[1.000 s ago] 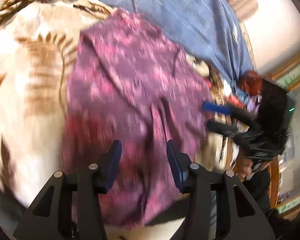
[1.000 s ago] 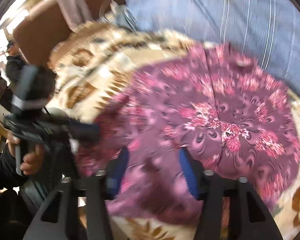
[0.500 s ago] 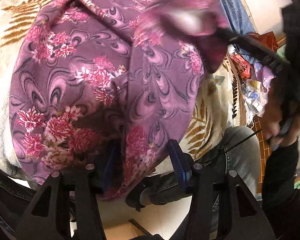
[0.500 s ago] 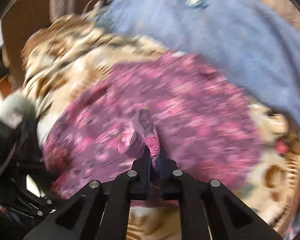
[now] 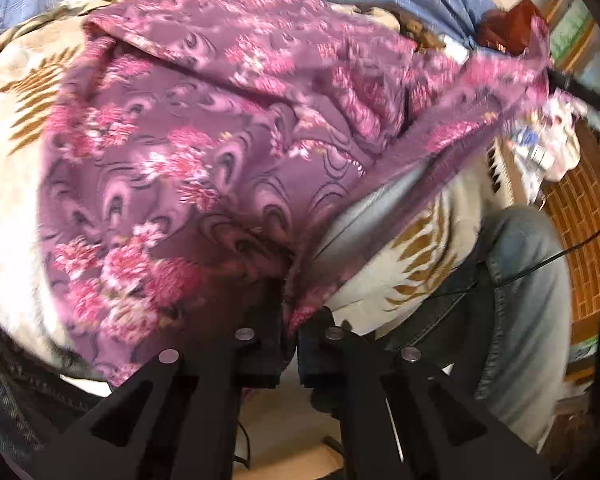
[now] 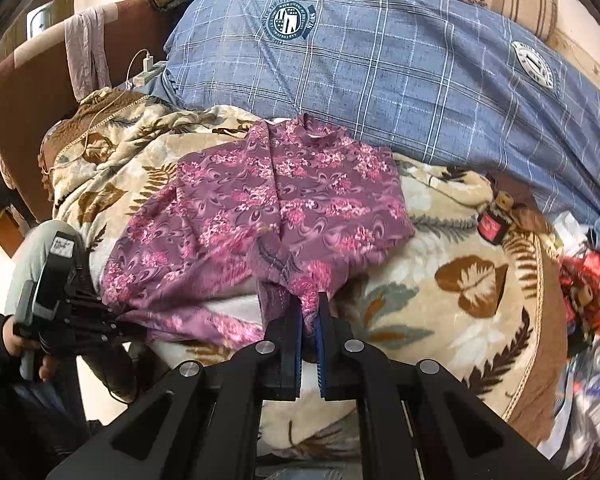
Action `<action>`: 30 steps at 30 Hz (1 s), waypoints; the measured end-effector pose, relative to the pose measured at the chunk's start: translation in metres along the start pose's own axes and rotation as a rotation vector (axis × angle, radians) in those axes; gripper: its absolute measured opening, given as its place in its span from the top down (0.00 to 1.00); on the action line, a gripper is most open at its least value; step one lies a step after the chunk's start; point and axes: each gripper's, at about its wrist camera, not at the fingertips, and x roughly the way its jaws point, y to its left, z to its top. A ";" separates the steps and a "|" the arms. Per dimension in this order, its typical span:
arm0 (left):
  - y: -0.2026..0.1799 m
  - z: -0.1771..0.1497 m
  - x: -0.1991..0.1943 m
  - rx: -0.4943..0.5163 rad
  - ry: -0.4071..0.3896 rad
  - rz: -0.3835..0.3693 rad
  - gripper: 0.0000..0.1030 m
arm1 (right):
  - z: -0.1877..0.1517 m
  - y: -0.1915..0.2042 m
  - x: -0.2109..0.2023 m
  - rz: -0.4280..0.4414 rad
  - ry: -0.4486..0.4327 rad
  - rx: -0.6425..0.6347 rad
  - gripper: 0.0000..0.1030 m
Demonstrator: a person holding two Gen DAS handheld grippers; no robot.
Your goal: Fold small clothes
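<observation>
Garment (image 6: pixel 268 208) lies spread ahead of both tools, hem nearest; left tool (image 5: pixel 290 322) just clamped one hem corner, right tool (image 6: pixel 309 312) holds the other.

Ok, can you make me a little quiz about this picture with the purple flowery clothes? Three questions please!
1. True or false: the right gripper is shut on the hem of the purple flowery garment.
2. What lies straight under the garment: A) a bare wooden table, B) a cream blanket with leaf prints, C) a green towel?
3. Fill in: the left gripper, whose jaws have just been closing, now pinches the garment's near ____.

Key
1. True. Cloth sits between its blue pads.
2. B. The blue checked cover lies farther back, behind the garment.
3. Edge. The two grippers hold it at different spots.
</observation>
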 end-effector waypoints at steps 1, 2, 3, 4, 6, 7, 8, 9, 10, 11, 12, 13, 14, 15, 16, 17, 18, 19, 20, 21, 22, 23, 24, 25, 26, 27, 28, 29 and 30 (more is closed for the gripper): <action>0.001 0.000 -0.006 0.007 -0.014 -0.002 0.97 | -0.003 -0.002 -0.003 -0.001 -0.007 0.021 0.95; 0.001 0.000 -0.018 0.012 -0.042 -0.006 0.97 | -0.004 -0.006 -0.006 0.010 -0.014 0.041 0.95; 0.002 0.000 -0.025 0.008 -0.056 -0.013 0.98 | -0.006 -0.006 -0.007 0.020 -0.020 0.055 0.95; 0.006 0.001 -0.034 0.002 -0.075 -0.027 0.98 | -0.007 -0.010 -0.009 0.036 -0.030 0.075 0.95; 0.013 0.005 -0.048 -0.012 -0.100 -0.036 0.98 | -0.006 -0.015 -0.011 0.057 -0.044 0.104 0.95; 0.015 0.010 -0.054 -0.019 -0.108 -0.044 0.98 | -0.006 -0.017 -0.012 0.074 -0.053 0.120 0.95; 0.018 0.016 -0.060 -0.029 -0.115 -0.049 0.98 | -0.004 -0.020 -0.012 0.087 -0.065 0.138 0.95; 0.021 0.022 -0.065 -0.034 -0.123 -0.049 0.98 | -0.002 -0.024 -0.012 0.102 -0.072 0.157 0.95; 0.022 0.033 -0.069 -0.037 -0.137 -0.047 0.98 | 0.000 -0.028 -0.012 0.119 -0.078 0.177 0.95; 0.027 0.044 -0.076 -0.039 -0.155 -0.045 0.98 | 0.003 -0.034 -0.011 0.146 -0.090 0.206 0.95; 0.030 0.051 -0.081 -0.035 -0.165 -0.044 0.98 | 0.006 -0.040 -0.010 0.167 -0.102 0.234 0.95; 0.032 0.063 -0.083 -0.025 -0.172 -0.039 0.98 | 0.009 -0.044 -0.008 0.178 -0.107 0.250 0.95; 0.034 0.079 -0.086 -0.008 -0.177 -0.028 0.98 | 0.014 -0.050 -0.004 0.187 -0.113 0.268 0.95; 0.036 0.090 -0.089 0.008 -0.181 -0.017 0.98 | 0.019 -0.056 0.001 0.187 -0.117 0.287 0.95; 0.037 0.107 -0.091 0.028 -0.187 -0.005 0.98 | 0.024 -0.060 0.006 0.189 -0.119 0.303 0.95; 0.039 0.129 -0.091 0.046 -0.192 0.004 0.98 | 0.031 -0.069 0.014 0.195 -0.115 0.330 0.95; 0.042 0.148 -0.089 0.055 -0.188 0.004 0.98 | 0.039 -0.080 0.024 0.200 -0.112 0.362 0.95; 0.046 0.169 -0.086 0.064 -0.175 -0.002 0.98 | 0.045 -0.087 0.030 0.207 -0.108 0.386 0.95; 0.051 0.195 -0.081 0.078 -0.159 -0.004 0.98 | 0.055 -0.100 0.042 0.216 -0.099 0.423 0.95; 0.056 0.216 -0.074 0.085 -0.147 0.000 0.98 | 0.063 -0.112 0.053 0.224 -0.087 0.456 0.95; 0.060 0.238 -0.064 0.086 -0.120 0.004 0.98 | 0.074 -0.128 0.070 0.233 -0.070 0.496 0.95; 0.067 0.266 -0.049 0.083 -0.080 0.007 0.98 | 0.081 -0.138 0.082 0.238 -0.058 0.518 0.95; 0.071 0.285 -0.037 0.086 -0.058 0.015 0.98 | 0.091 -0.151 0.099 0.239 -0.041 0.538 0.95; 0.076 0.305 -0.024 0.086 -0.043 0.025 0.98 | 0.098 -0.160 0.112 0.234 -0.029 0.551 0.95; 0.082 0.327 -0.007 0.081 -0.027 0.034 0.98 | 0.108 -0.171 0.130 0.228 -0.010 0.568 0.95; 0.088 0.347 0.011 0.073 -0.013 0.048 0.98 | 0.118 -0.182 0.149 0.220 0.013 0.578 0.95; 0.092 0.357 0.020 0.061 -0.010 0.053 0.98 | 0.124 -0.189 0.160 0.209 0.022 0.587 0.95; 0.099 0.373 0.034 0.042 -0.010 0.056 0.98 | 0.133 -0.199 0.177 0.202 0.037 0.600 0.95; 0.103 0.384 0.045 0.035 -0.012 0.061 0.98 | 0.140 -0.206 0.191 0.195 0.054 0.602 0.95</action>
